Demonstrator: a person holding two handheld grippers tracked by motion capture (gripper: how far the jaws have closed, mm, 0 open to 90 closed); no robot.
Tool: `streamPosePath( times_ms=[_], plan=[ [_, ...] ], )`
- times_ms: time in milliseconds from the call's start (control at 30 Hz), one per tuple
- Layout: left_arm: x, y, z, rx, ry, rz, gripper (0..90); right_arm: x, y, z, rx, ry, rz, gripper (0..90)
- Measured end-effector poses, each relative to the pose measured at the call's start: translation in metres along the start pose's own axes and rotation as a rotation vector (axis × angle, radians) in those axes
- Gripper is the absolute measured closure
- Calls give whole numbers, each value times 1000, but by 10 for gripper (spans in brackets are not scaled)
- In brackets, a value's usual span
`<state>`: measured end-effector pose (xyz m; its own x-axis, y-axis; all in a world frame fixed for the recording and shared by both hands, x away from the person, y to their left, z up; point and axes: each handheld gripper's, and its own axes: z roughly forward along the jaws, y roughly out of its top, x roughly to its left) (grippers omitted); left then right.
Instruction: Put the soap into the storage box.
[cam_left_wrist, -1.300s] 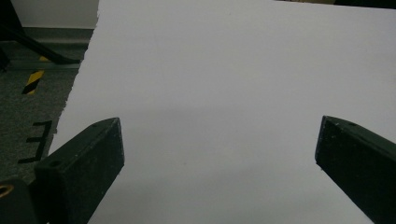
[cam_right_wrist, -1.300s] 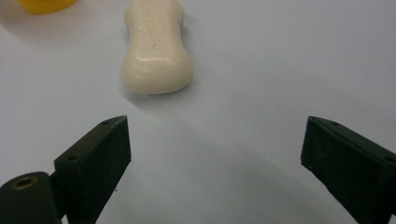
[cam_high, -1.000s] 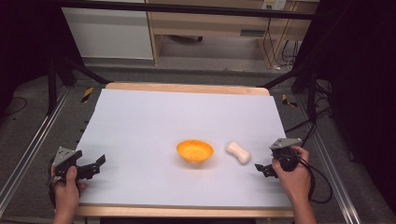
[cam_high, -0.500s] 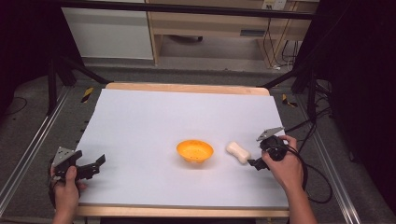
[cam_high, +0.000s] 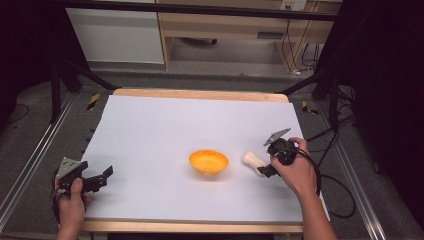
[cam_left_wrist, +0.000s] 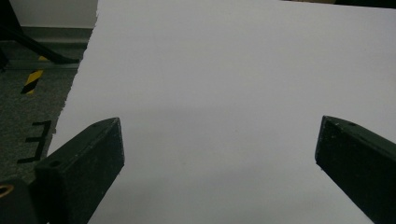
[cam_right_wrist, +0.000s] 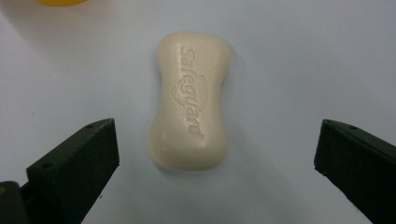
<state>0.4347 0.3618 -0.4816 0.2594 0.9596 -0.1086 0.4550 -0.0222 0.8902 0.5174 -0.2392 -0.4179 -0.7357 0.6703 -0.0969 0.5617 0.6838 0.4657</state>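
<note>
Right gripper (cam_right_wrist: 215, 154), jaws just opened wide and empty, straddled the cream waisted soap bar (cam_right_wrist: 190, 100); a skewed squeeze risked slippage

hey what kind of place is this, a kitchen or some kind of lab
Likely a lab recording bench: a white-covered wooden table inside a black metal frame, trailing black cables, and a hand-held black right gripper.

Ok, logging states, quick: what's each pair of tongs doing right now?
Left tongs: open, empty, over bare table.
Right tongs: open, just widened, soap bar between the jaws, untouched.
</note>
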Motion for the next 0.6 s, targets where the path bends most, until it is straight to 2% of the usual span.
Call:
streamPosePath(
  times_ms=[233, 367, 600],
  plan=[
    [0, 0, 0, -1, -2, -5, 8, 4, 14, 2, 12, 16, -19, 5],
    [0, 0, 0, 1, -2, -2, 8, 6, 22, 6, 37, 27, -43, 6],
    [0, 0, 0, 0, 0, -6, 8, 9, 30, 13, 77, 48, -52, 20]
  ],
)
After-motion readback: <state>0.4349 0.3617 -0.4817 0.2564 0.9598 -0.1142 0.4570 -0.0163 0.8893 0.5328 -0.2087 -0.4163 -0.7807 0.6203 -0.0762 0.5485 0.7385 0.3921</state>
